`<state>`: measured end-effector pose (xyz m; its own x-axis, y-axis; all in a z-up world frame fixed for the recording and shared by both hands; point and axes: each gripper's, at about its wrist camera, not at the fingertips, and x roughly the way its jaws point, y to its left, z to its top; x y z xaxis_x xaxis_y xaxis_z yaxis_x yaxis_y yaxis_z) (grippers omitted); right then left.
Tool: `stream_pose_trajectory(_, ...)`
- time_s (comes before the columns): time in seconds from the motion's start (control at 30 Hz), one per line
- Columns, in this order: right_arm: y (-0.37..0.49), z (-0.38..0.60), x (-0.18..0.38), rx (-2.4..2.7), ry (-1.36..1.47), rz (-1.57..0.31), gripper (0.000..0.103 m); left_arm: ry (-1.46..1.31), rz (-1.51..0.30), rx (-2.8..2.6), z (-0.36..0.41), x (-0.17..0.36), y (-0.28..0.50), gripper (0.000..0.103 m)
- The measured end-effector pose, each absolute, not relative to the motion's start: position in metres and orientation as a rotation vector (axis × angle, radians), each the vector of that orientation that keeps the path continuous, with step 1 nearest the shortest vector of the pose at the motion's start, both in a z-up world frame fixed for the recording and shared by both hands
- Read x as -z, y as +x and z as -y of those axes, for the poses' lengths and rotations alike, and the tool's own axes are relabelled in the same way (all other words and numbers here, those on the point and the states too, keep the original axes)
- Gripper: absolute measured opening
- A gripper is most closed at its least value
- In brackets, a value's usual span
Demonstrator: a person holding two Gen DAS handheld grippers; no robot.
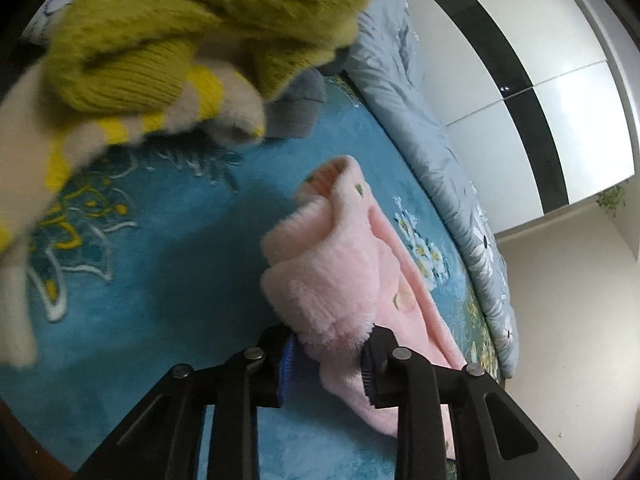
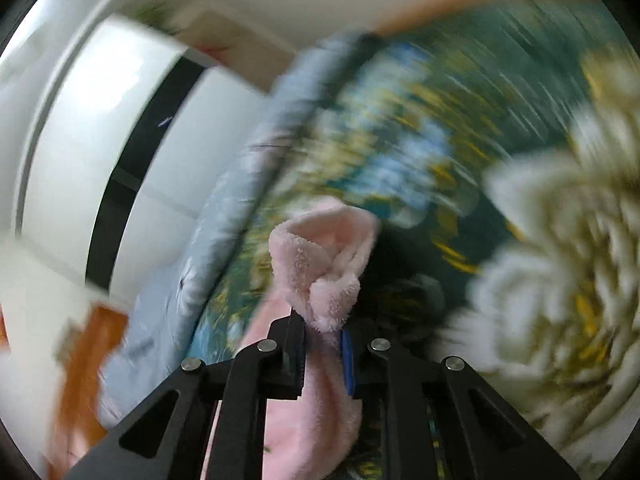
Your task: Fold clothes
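Fleece in both grips. Left wrist view: left gripper (image 1: 328, 354) is clamped on a thick fold of the pink fleece (image 1: 332, 264), which hangs over the blue rug (image 1: 160, 248) — a green knit (image 1: 200, 28) bunched at upper left, grey quilt (image 1: 420, 128) along the rug's edge, white wardrobe (image 1: 540, 100) beyond. Right wrist view, badly blurred: right gripper (image 2: 324, 350) is pinched tight on a twisted tuft of the same fleece (image 2: 320, 264) — rug (image 2: 420, 140) streaked behind it.

Both wrist views look close along their jaws, sharing the pink fleece (image 1: 320, 276) and, seemingly, the blurred blue blanket (image 2: 404, 152).
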<state>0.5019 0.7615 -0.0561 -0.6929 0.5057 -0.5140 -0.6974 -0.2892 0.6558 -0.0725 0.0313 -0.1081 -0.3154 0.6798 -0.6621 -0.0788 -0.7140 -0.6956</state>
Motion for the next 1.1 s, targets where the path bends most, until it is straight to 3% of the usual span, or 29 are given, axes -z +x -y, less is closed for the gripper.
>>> stream_pose_trajectory(0.2,0.402,-0.689,0.026,-2.351,-0.627,-0.678,0.015,-1.441,0.65,-2.301,-0.015,0.089,-0.06,0.039)
stream_pose_trajectory(0.33,0.36,-0.661,0.054,-2.408,-0.853,-0.552,0.015,-1.411,0.562,-2.437,-0.007,0.073,-0.049,0.04)
stream_pose_trajectory(0.43,0.361,-0.663,0.061,-2.391,-0.859,-0.573,0.015,-1.358,0.544,-2.435,-0.006,0.058,-0.04,0.044)
stream_pose_trajectory(0.67,0.44,-0.713,0.021,-2.2,-0.614,-0.605,0.015,-1.3,0.503,-2.308,-0.057,0.046,-0.032,0.044)
stream_pose_trajectory(0.87,0.519,-0.773,0.072,-1.939,-0.526,-0.985,0.015,-1.292,0.44,-2.182,-0.11,0.045,-0.022,0.044)
stream_pose_trajectory(1.1,0.522,-0.772,0.114,-1.831,-0.522,-1.097,0.018,-1.316,0.39,-2.104,-0.144,0.049,-0.01,0.044)
